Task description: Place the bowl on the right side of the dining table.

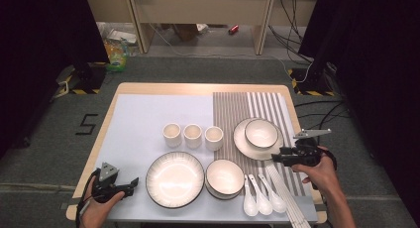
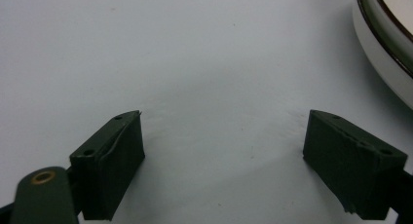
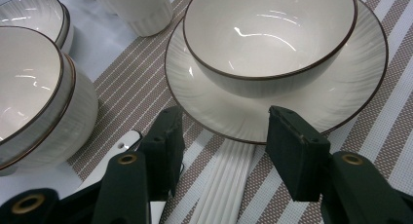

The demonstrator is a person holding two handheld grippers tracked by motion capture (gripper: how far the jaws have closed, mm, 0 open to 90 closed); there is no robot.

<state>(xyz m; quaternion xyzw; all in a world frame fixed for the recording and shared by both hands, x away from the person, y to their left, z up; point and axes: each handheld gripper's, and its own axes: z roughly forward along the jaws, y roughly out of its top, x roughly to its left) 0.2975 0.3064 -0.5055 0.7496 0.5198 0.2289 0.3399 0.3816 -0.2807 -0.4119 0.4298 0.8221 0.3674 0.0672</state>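
- The black fingers [image 3: 297, 156] of the right gripper [image 3: 221, 141] are seen spread apart, grasping nothing; between them the near rim of a white ridged plate with a dark edge [image 3: 219, 112] and the ends of white ribbed chopsticks [image 3: 219, 185] are seen.
- A white dark-rimmed bowl [image 3: 268, 34] is stood on that plate, on the brown-striped placemat [image 3: 380, 121] at the right of the table.
- The left gripper [image 2: 224, 136] is held released over the pale grey mat [image 2: 195, 53], near left, beside a large white plate [image 2: 384, 53].
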